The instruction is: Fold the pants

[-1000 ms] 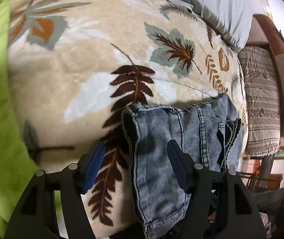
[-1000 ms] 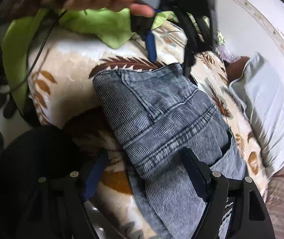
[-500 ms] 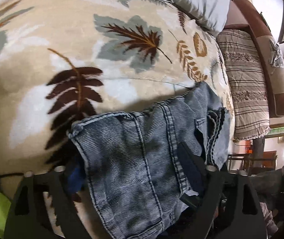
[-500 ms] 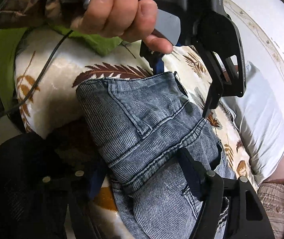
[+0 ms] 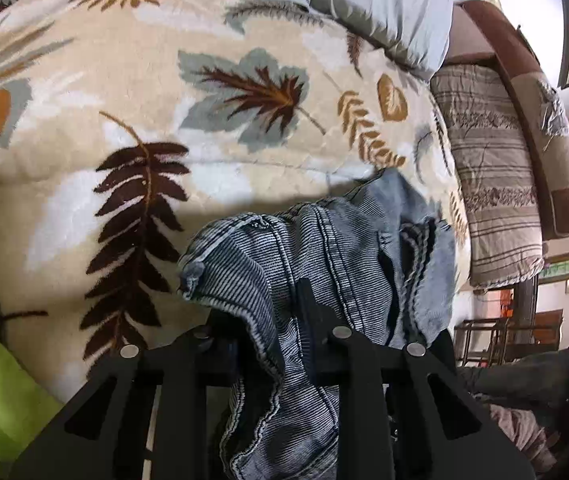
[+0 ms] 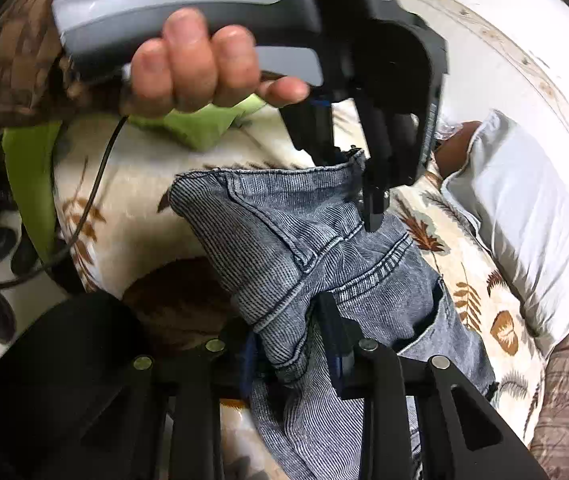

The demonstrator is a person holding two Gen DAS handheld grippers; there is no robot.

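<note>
While both jaw sets are closing, the left gripper (image 5: 272,316) and the right gripper (image 6: 288,344) each pinch a bunched edge of the jeans (image 6: 324,248), nearly shut on the denim. The jeans lie folded on the leaf-print blanket (image 5: 124,92), their gripped edge raised. Beyond: a grey pillow (image 5: 384,4).
</note>
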